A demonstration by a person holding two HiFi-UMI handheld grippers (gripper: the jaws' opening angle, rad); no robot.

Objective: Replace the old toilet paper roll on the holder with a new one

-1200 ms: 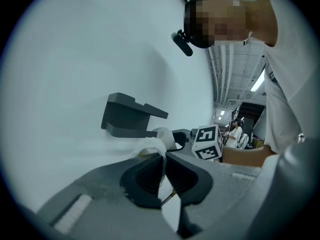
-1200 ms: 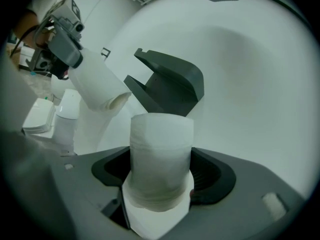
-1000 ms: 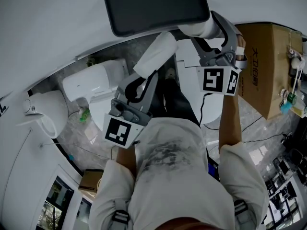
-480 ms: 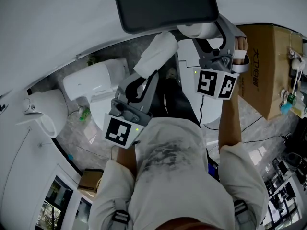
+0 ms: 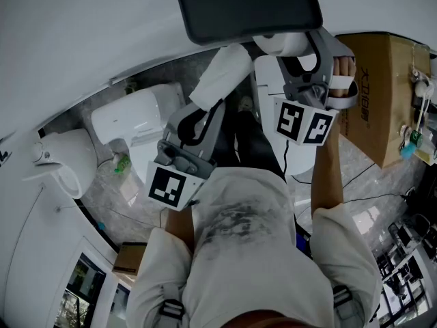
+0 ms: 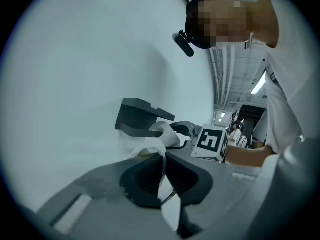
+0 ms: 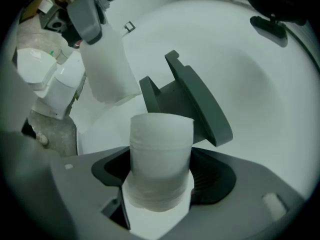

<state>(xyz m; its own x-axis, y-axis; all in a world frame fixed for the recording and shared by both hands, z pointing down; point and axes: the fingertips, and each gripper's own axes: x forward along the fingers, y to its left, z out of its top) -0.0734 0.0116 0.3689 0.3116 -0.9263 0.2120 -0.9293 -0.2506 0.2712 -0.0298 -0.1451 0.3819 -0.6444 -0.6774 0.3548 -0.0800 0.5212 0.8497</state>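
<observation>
Altogether we held two rolls by one wall holder (image 7: 192, 101): left gripper (image 6: 163, 164) clenched on the flattened old roll (image 7: 107, 69), right gripper (image 7: 161, 179) grasping the new roll (image 7: 161, 144).

The right gripper (image 5: 287, 50) has rolled about its own line. Its marker cube (image 5: 305, 123), which earlier faced the head view nearly square-on, now sits tilted with one corner pointing down. The toilet paper roll (image 5: 278, 44) in its jaws earlier stuck out past the right end of the dark holder (image 5: 249, 9). It now lies just beneath that end.
</observation>
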